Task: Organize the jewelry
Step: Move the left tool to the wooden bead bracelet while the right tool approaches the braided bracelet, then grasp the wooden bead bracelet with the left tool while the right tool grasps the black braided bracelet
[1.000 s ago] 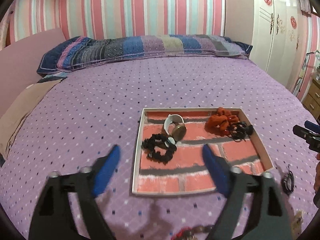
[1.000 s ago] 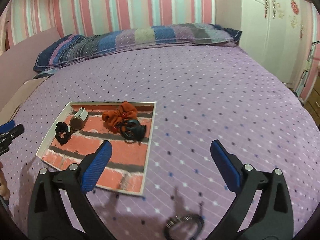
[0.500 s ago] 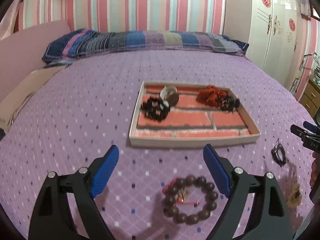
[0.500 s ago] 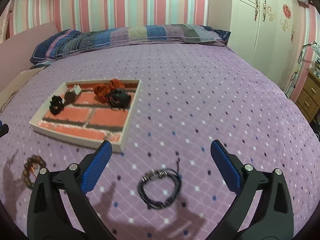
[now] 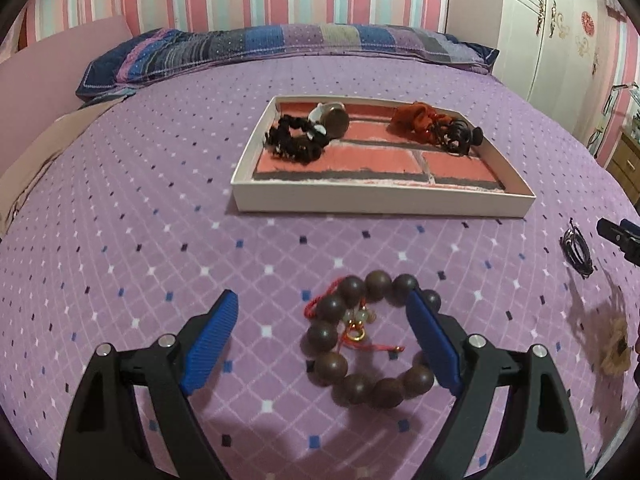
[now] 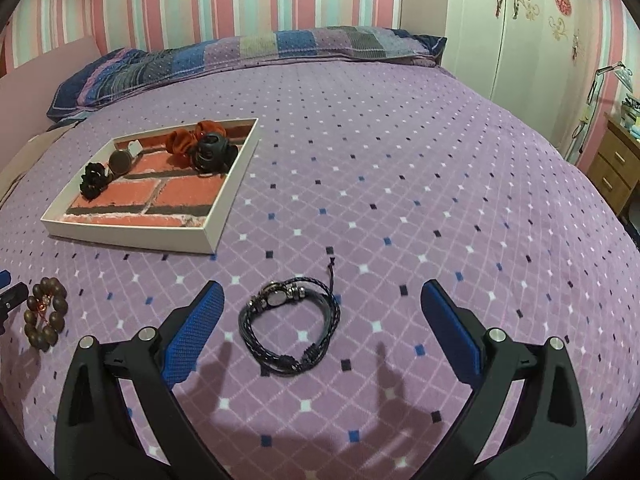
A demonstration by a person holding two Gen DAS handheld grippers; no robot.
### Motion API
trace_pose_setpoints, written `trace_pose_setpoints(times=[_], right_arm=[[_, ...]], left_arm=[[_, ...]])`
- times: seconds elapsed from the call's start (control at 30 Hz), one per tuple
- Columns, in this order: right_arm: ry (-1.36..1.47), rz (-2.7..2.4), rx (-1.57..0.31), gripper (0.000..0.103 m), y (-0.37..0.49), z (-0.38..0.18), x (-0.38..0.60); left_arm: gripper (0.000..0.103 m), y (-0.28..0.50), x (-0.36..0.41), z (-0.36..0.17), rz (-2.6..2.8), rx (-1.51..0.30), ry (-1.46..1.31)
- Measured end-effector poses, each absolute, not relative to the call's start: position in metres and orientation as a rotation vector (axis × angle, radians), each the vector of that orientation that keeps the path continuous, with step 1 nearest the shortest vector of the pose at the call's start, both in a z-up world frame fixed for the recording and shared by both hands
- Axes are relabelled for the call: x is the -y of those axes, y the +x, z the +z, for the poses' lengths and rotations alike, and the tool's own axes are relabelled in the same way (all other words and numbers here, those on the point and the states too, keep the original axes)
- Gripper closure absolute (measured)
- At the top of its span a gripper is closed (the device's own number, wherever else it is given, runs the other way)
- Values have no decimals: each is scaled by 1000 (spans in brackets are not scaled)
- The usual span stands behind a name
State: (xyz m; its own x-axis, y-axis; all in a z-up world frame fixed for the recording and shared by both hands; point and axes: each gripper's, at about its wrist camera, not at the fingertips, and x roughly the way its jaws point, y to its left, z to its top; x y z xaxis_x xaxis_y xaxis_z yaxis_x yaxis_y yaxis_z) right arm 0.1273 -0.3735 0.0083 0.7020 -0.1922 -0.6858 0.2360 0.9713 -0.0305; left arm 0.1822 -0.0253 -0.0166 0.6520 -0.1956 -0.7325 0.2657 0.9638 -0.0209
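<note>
**Both grippers spread over bracelets on the bed**

The purple bedspread (image 6: pixel 400 168), dotted with small white and dark diamonds, fills nearly everything I see. A long patchwork pillow (image 5: pixel 280 46) in blues and purples lies across its far end against the striped wall.

On the bedspread sits a shallow white tray (image 5: pixel 380 202) with a brick-pattern floor. In it, toward the far side, lie a black ruffled scrunchie (image 5: pixel 294 144), a round brown-faced piece with a white band (image 5: pixel 334 120), an orange scrunchie (image 5: pixel 414 120) and a tangle of black hair ties (image 5: pixel 460 136) touching the orange one.

My left gripper (image 5: pixel 320 320) points down at the bedspread near the tray's front wall, its blue pads wide apart and pressing on nothing. The wooden bead bracelet (image 5: pixel 360 360) — dark brown beads with a red cord and a small gold charm in the middle — lies flat on the cloth beneath it; my right-hand pad covers part of the ring's far-right beads in this view, though I cannot tell whether it touches them.

My right gripper (image 6: pixel 322 304) is likewise spread open and empty. The black braided cord bracelet (image 6: pixel 290 322), with its small metal clasp pieces at the top, lies between my fingers (image 6: pixel 452 328), closer to the left one, apart from both.

A small tan fuzzy item (image 5: pixel 616 350) lies at the far right edge of the left view — too blurred to name.
</note>
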Motion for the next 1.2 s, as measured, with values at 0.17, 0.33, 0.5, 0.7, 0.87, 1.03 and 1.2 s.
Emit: trace_pose_setpoints(times=[0.17, 0.33, 0.5, 0.7, 0.87, 1.03, 1.2], right_arm=[[43, -257, -778, 14, 129, -1, 376], [40, -263, -830, 28, 135, -14, 380], [48, -266, -855, 38, 136, -24, 384], [72, -267, -899, 46, 143, -30, 388], [64, -262, -935, 60, 152, -32, 386], [69, -248, -942, 78, 155, -33, 385], [62, -245, -948, 83, 159, -35, 382]], left_arm=[[21, 175, 21, -20, -262, -815, 84], [43, 175, 20, -29, -276, -848, 70], [60, 179, 22, -36, -288, -876, 65], [67, 182, 26, -44, -300, -907, 71], [69, 187, 24, -44, -307, -912, 54], [77, 190, 23, -43, -324, -913, 41], [79, 195, 20, -46, -351, -920, 23]])
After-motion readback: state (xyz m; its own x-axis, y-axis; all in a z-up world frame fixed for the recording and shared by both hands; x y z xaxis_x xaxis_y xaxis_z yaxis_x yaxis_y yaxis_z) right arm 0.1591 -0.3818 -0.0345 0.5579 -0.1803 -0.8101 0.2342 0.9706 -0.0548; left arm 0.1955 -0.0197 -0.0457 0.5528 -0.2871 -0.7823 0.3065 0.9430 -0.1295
